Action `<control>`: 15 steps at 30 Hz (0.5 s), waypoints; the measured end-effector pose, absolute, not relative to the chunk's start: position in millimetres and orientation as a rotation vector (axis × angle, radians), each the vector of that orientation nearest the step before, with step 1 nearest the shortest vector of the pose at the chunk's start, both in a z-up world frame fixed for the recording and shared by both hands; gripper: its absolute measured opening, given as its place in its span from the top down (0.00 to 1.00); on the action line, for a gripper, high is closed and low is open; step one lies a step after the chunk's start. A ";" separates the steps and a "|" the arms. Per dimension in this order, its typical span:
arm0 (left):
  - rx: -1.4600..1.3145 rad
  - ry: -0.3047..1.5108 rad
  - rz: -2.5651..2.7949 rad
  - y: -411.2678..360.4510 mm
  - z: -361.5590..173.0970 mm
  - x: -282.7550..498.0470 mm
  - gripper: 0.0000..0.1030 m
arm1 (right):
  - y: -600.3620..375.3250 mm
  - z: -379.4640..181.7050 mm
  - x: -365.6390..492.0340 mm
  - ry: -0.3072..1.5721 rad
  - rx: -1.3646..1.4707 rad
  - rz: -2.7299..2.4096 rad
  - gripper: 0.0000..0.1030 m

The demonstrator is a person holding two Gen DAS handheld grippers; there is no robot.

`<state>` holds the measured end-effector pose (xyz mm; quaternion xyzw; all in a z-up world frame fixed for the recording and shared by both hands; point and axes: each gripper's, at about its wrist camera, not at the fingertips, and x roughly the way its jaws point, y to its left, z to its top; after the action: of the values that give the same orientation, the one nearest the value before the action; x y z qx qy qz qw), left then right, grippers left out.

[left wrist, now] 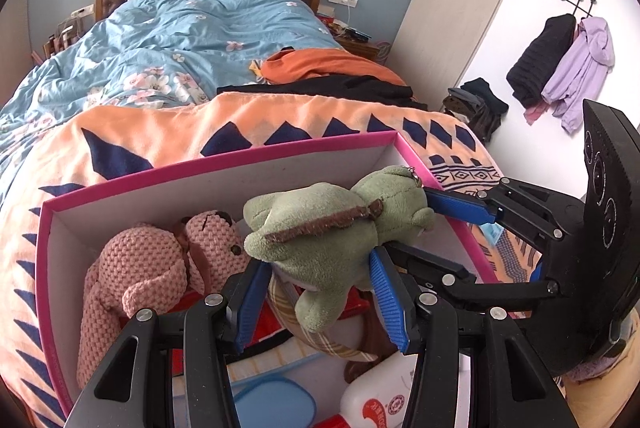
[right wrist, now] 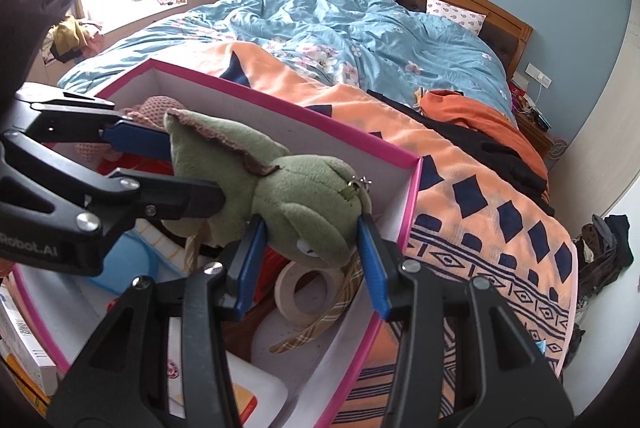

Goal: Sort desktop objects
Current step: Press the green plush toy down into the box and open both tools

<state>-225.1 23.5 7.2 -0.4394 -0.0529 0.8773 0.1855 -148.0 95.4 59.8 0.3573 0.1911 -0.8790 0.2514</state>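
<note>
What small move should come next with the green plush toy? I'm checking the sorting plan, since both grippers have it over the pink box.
Probably lower it a little further, then open the jaws. Both the left gripper and right gripper clamp the green plush toy above the pink box, over the pink knitted toy.

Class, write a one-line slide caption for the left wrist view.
Both grippers, left and right, clamp a green plush toy above the pink-rimmed box.
</note>
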 end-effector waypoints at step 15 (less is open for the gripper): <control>-1.246 -0.087 2.493 25.6 8.5 -226.7 0.55 | 82.3 51.3 -167.3 0.619 1.048 -2.413 0.67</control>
<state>-226.7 25.6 8.5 -0.4400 -0.0308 0.8801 0.1756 -167.3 82.3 51.3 0.3783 0.2234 -0.8715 0.2177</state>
